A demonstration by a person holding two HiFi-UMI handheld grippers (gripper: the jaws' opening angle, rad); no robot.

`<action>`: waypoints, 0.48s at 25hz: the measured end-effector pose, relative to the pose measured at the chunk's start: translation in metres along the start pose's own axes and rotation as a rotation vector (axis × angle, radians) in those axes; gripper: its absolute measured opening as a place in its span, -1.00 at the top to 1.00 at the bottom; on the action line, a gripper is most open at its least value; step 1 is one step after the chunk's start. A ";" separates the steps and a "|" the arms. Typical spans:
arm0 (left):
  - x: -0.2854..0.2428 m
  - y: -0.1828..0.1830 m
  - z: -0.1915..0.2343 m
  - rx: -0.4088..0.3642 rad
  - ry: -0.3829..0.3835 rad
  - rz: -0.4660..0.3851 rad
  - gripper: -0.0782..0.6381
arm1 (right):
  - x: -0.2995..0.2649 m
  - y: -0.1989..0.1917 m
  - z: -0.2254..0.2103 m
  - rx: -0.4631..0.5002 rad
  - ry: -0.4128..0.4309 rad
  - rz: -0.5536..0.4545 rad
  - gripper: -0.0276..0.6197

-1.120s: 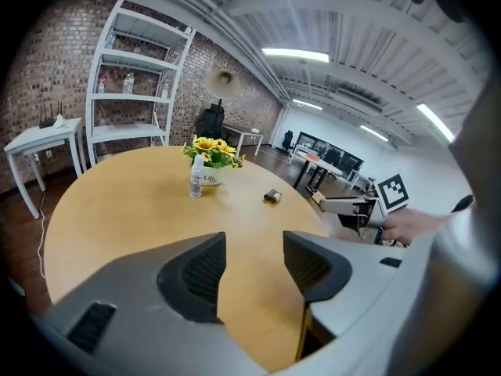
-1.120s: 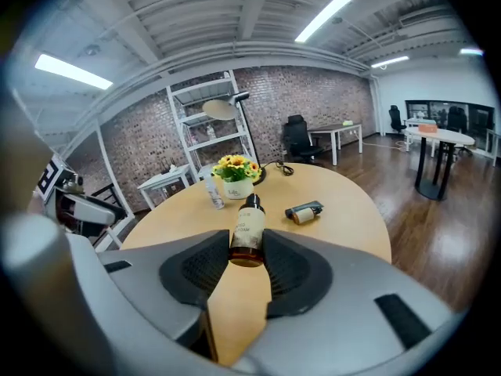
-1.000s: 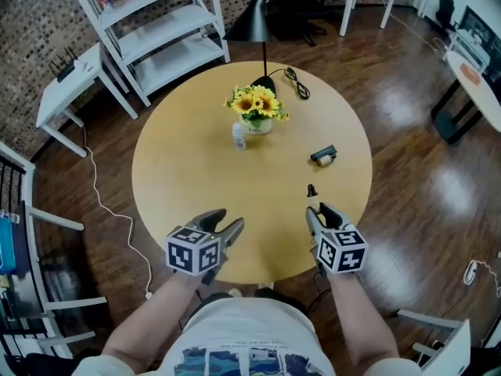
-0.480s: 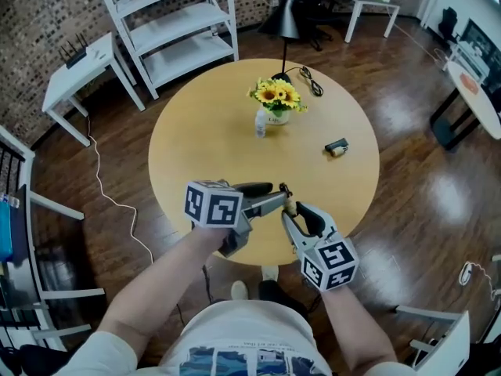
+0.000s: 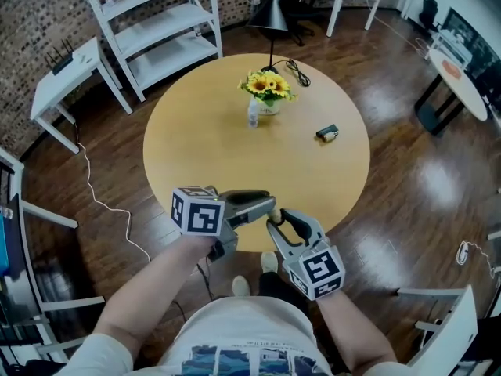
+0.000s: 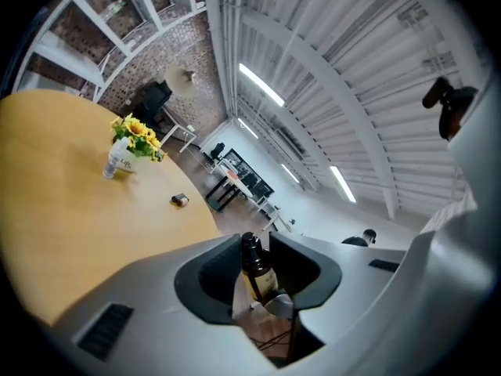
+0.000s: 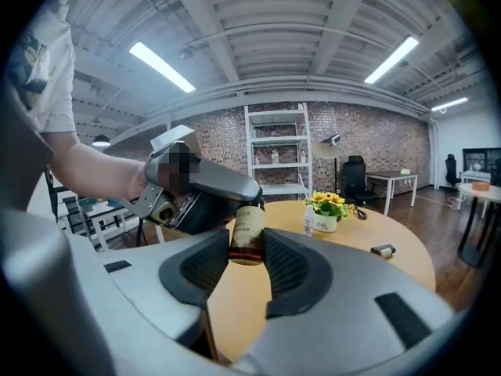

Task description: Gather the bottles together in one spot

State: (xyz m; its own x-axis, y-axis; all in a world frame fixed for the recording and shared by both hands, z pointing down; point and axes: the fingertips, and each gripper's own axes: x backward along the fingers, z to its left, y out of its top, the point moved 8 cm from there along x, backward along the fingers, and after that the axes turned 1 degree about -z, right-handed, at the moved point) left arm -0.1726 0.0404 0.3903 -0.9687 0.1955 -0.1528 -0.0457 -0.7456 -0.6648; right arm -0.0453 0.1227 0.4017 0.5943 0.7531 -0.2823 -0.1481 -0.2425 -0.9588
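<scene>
Head view: my two grippers meet tip to tip over the near rim of the round table.
From above, the brown bottle is nearly lost between them. Right gripper view settles it: my right gripper has its pads narrow on the labelled body, and my left gripper clamps the top end. Left gripper view gives the other side: dark cap and neck stand between my left jaws, which have just been closing onto them. So one bottle, held by both grippers, clear of the tabletop. Head view lays out the rest plainly: a clear bottle stands just beside the sunflower pot at the far side, and a small dark bottle lies on its side to their right, apart from both.
</scene>
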 end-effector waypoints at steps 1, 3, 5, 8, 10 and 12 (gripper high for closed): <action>0.003 -0.002 -0.005 -0.045 0.004 0.010 0.48 | 0.002 0.000 0.005 0.016 -0.003 -0.002 0.43; 0.007 -0.004 -0.015 -0.157 0.020 0.037 0.49 | 0.005 0.000 0.014 0.026 -0.012 0.009 0.44; 0.007 -0.005 -0.026 -0.276 0.042 0.068 0.49 | 0.007 -0.002 0.019 0.015 -0.019 0.019 0.43; 0.003 -0.002 -0.033 -0.405 0.071 0.083 0.50 | 0.008 -0.010 0.017 0.003 -0.041 0.039 0.43; 0.000 0.004 -0.028 -0.436 0.095 0.071 0.50 | 0.011 -0.018 0.010 -0.025 -0.049 0.058 0.40; -0.006 0.012 -0.017 -0.452 0.139 0.058 0.50 | 0.015 -0.025 0.000 -0.058 -0.056 0.081 0.39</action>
State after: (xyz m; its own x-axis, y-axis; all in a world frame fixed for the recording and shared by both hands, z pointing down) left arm -0.1637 0.0410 0.3711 -0.9234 0.2679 -0.2749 0.1480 -0.4122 -0.8990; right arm -0.0325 0.1401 0.4219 0.5367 0.7625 -0.3614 -0.1470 -0.3373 -0.9298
